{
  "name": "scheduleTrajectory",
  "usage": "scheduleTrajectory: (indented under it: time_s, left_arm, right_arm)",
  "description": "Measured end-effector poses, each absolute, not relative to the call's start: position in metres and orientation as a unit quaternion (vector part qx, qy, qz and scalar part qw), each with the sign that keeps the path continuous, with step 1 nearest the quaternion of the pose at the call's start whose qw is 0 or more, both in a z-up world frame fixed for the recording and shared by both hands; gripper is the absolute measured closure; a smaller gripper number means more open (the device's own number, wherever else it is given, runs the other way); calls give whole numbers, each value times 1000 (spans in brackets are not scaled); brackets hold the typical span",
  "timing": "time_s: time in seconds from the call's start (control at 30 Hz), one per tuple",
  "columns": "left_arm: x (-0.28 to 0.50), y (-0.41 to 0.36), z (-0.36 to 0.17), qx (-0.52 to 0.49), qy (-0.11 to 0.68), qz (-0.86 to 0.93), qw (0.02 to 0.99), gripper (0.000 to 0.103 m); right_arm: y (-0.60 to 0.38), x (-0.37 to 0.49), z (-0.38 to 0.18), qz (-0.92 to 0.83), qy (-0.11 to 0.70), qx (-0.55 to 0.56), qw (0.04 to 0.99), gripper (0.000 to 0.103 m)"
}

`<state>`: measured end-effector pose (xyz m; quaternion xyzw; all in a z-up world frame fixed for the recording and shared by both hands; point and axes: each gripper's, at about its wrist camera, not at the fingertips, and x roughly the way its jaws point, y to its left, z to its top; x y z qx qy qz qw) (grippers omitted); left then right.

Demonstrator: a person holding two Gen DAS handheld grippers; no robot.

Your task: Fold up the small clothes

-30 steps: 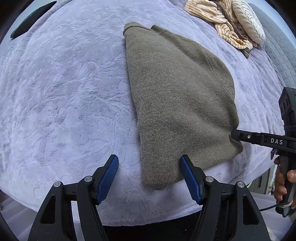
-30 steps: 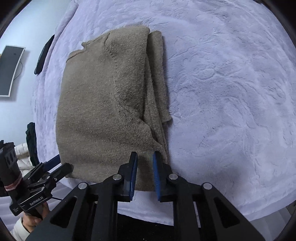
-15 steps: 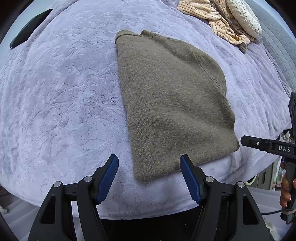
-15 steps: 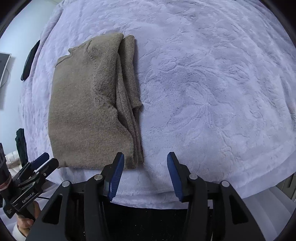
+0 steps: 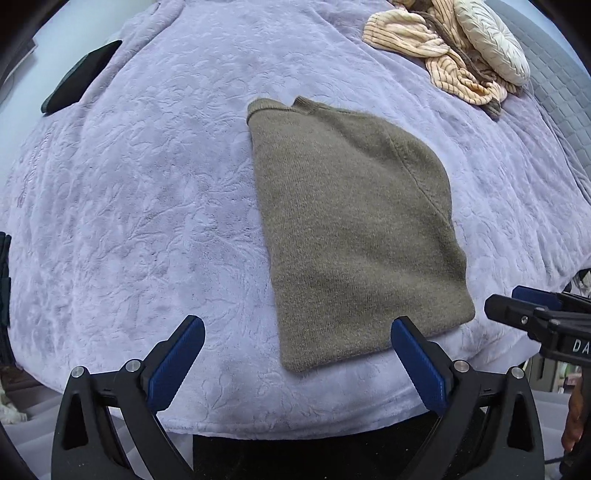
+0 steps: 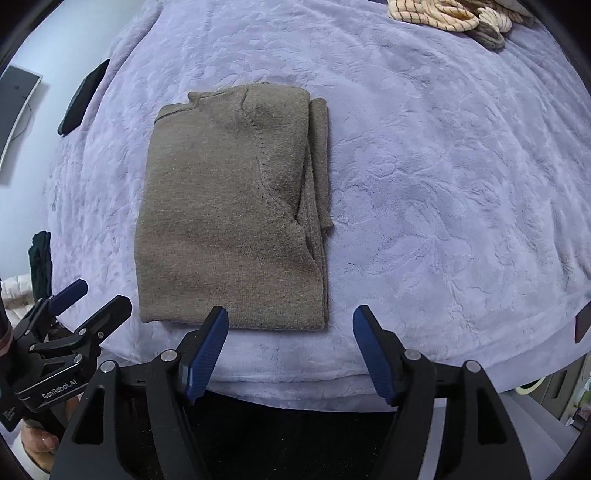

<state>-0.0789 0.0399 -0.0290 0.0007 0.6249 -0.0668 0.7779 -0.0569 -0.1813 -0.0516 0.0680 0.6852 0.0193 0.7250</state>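
An olive-brown knitted sweater (image 5: 354, 229) (image 6: 229, 210) lies folded into a long rectangle on the lilac blanket (image 5: 140, 206) (image 6: 443, 192), its hem toward me. A sleeve edge sticks out along its right side in the right wrist view. My left gripper (image 5: 297, 332) hangs above the hem's left corner, jaws opening wide, nothing between the pads. My right gripper (image 6: 290, 321) hovers above the hem's right corner, jaws opening, pads clear of the cloth. Each gripper shows at the edge of the other's view: the right gripper (image 5: 539, 317), the left gripper (image 6: 88, 306).
A heap of cream striped clothes (image 5: 436, 48) (image 6: 447, 14) and a pale ribbed cushion (image 5: 491, 40) lie at the far right of the bed. A dark flat object (image 5: 77, 77) (image 6: 83, 98) rests at the far left edge. The blanket's front edge drops off just below the grippers.
Both grippers rose away from the sweater, which now looks smaller. The right jaws went from nearly shut at the hem to wide apart; the left jaws spread wider.
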Motion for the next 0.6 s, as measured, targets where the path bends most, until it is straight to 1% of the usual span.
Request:
scheduleTrajectory:
  time_s: [0.13, 0.2, 0.3, 0.33, 0.4, 0.6]
  left_arm:
    - [-78, 42, -23, -16, 625, -73, 777, 2]
    - [-78, 40, -22, -7, 626, -67, 777, 2]
    - [-78, 38, -20, 2, 625, -64, 778, 2]
    - [-78, 38, -20, 2, 625, -63, 778, 2]
    - [-78, 38, -20, 2, 627, -61, 777, 2]
    - [-76, 42, -18, 11, 628, -41, 777, 2]
  right_arm:
    - [-174, -55, -45, 14, 679, 56, 732, 19]
    - [-171, -54, -42, 11, 677, 49, 734, 16]
    - [-166, -52, -38, 6, 673, 33, 739, 15]
    - [-164, -52, -37, 6, 671, 29, 741, 11]
    - [-163, -50, -35, 4, 668, 27, 743, 0]
    - [-160, -47, -30, -1, 664, 23, 748, 0]
